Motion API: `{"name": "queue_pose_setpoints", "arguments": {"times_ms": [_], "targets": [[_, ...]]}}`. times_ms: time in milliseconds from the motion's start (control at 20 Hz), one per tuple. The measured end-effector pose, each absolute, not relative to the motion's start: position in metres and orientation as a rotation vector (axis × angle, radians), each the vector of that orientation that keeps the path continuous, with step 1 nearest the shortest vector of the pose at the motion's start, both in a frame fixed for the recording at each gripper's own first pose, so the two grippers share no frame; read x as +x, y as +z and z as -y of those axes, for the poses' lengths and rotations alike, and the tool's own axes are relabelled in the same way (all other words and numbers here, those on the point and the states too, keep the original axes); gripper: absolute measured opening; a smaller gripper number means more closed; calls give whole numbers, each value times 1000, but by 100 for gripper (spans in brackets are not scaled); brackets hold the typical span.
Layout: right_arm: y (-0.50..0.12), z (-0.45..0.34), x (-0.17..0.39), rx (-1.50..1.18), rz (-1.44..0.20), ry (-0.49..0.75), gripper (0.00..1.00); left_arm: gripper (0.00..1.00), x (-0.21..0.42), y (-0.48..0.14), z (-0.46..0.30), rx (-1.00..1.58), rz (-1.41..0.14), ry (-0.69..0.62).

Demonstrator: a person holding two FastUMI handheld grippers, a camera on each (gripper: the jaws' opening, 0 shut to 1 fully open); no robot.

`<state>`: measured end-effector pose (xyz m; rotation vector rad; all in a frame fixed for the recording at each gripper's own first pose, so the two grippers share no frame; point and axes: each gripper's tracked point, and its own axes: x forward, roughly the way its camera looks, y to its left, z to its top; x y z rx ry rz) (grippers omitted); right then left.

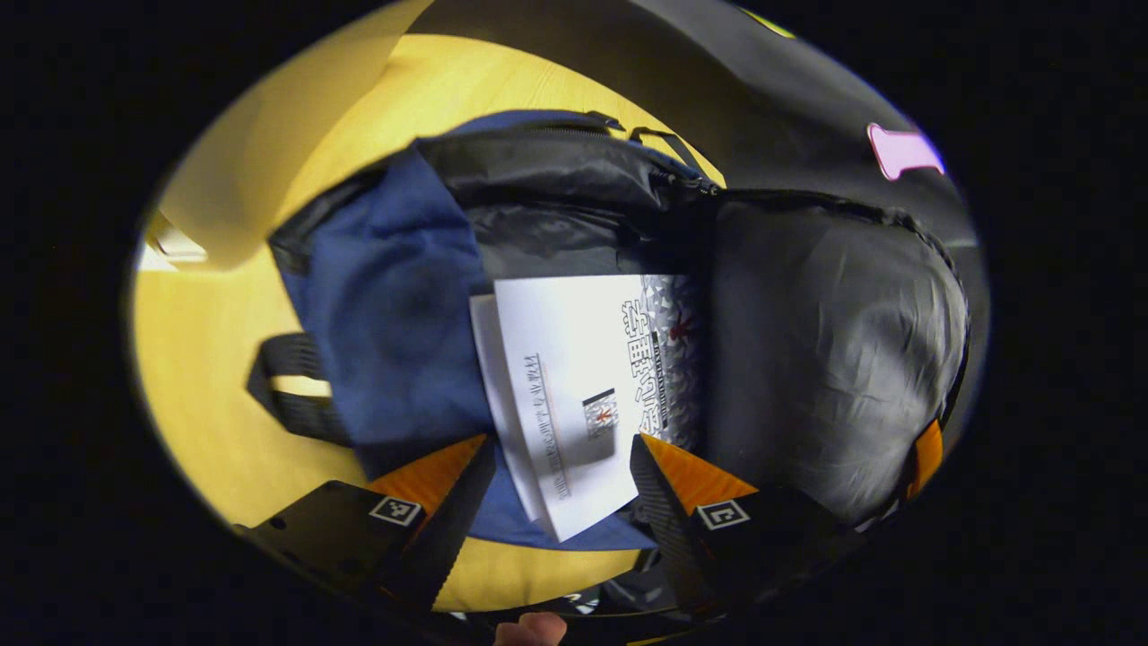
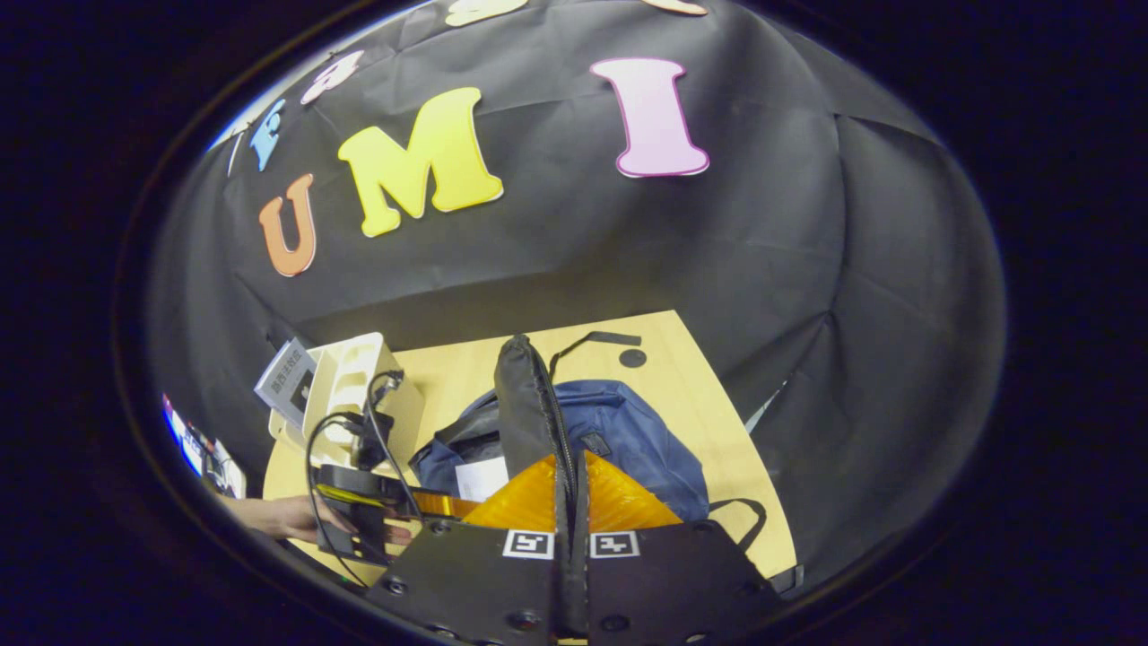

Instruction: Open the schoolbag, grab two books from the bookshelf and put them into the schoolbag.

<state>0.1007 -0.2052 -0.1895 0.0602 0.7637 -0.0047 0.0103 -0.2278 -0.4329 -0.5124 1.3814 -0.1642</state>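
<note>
The blue schoolbag (image 1: 386, 305) lies open on the wooden table (image 1: 197, 377). Two white books (image 1: 574, 377) rest in its mouth, their near corners sticking out over the blue fabric. My left gripper (image 1: 560, 502) stands open just above them, one finger on each side of the top book's corner and neither pressing on it. In the right gripper view, my right gripper (image 2: 571, 502) is shut on the black flap (image 2: 525, 395) and holds it upright over the schoolbag (image 2: 628, 440). The flap's lining (image 1: 834, 359) stands to the right of the books. The left gripper (image 2: 359, 511) and its hand show farther off.
A white bookshelf (image 2: 359, 386) stands at the table's back left with one more book (image 2: 287, 381) leaning on its side. A black strap (image 1: 287, 386) trails from the bag over the table (image 2: 691, 395). Black cloth walls close the booth.
</note>
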Motion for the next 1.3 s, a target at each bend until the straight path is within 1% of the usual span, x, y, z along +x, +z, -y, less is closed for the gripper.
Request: {"name": "queue_pose_setpoints", "arguments": {"times_ms": [100,200,250,350,400,500,650,850,1000,1150,1200,1250,1300], "targets": [[-190,203,99,52,-764,-4,0,95,8,-419,198,-354,-1358,-123],[-190,202,98,48,-763,-4,0,95,13,-398,168,-211,-1300,-85],[-190,201,98,42,-762,-6,0,95,19,-384,152,-146,-1255,-64],[-190,198,96,26,-762,-5,0,95,31,-338,115,-26,-1117,-9],[-190,197,95,17,-764,-6,0,95,37,-307,98,3,-1040,18],[-189,195,96,6,-763,-8,0,95,43,-263,76,16,-938,46],[-192,192,94,-22,-769,-9,0,97,50,-207,37,41,-820,88],[-192,195,96,-20,-779,-30,0,96,54,-132,-30,103,-683,153],[-191,197,97,-6,-781,-55,0,97,56,-107,-73,101,-667,191],[-191,195,95,8,-782,-76,0,97,62,-102,-103,9,-706,186],[-193,192,95,10,-783,-81,2,97,66,-101,-114,-13,-720,174],[-194,191,94,11,-786,-84,2,97,69,-107,-126,-21,-769,162],[-193,189,94,8,-788,-88,0,97,72,-113,-134,-17,-805,157]]}}
